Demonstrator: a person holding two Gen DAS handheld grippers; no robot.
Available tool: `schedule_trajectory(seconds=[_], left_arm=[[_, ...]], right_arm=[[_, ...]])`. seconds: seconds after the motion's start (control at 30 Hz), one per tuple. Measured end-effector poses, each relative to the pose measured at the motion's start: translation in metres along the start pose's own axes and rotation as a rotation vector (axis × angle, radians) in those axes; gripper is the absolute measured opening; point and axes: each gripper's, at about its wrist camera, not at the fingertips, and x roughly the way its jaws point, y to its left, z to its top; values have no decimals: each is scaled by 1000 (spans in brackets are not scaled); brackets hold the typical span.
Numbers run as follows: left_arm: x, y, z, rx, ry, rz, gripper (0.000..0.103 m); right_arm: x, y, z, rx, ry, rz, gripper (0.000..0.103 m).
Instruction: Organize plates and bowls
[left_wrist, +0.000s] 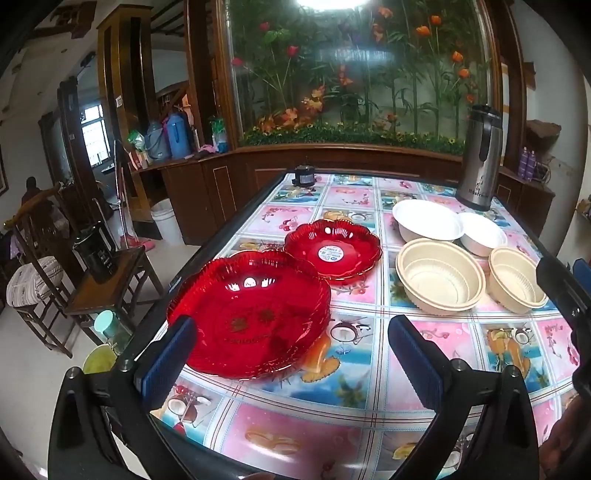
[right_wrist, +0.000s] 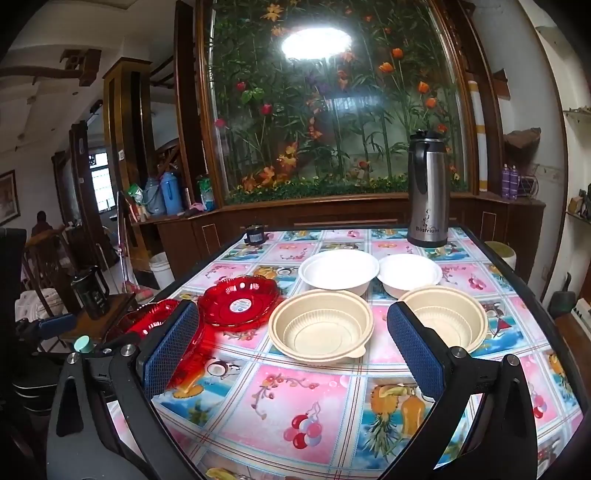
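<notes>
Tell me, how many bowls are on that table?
4: a large white bowl and small white bowl at the back, a large beige bowl and small beige bowl nearer. None seems hidden.

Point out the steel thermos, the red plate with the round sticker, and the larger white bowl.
steel thermos (right_wrist: 427, 206): right wrist view, body.
red plate with the round sticker (left_wrist: 332, 254): left wrist view, sticker.
larger white bowl (right_wrist: 338, 271): right wrist view, inside.

On the table covered with a fruit-patterned cloth, two red scalloped plastic plates sit to the left: the large one nearer, the small one just behind it, perhaps touching. To their right stand four bowls: two beige plastic bowls in front, two white foam bowls behind. A steel thermos jug stands at the far right corner.
</notes>
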Motion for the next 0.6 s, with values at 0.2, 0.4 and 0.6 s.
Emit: schedule_trajectory(seconds=[0.2,0.4,0.6], left_arm=[[2,-4,0,7,10,0,103],[4,-5,-2,3,16,-2,103],[5,-5,-3,-2,13,3,103]], right_arm=[[2,-6,-1,17,5,1,103],[2,-10,-2,30,11,1,103],[4,-10,-3,39,19,14,103]])
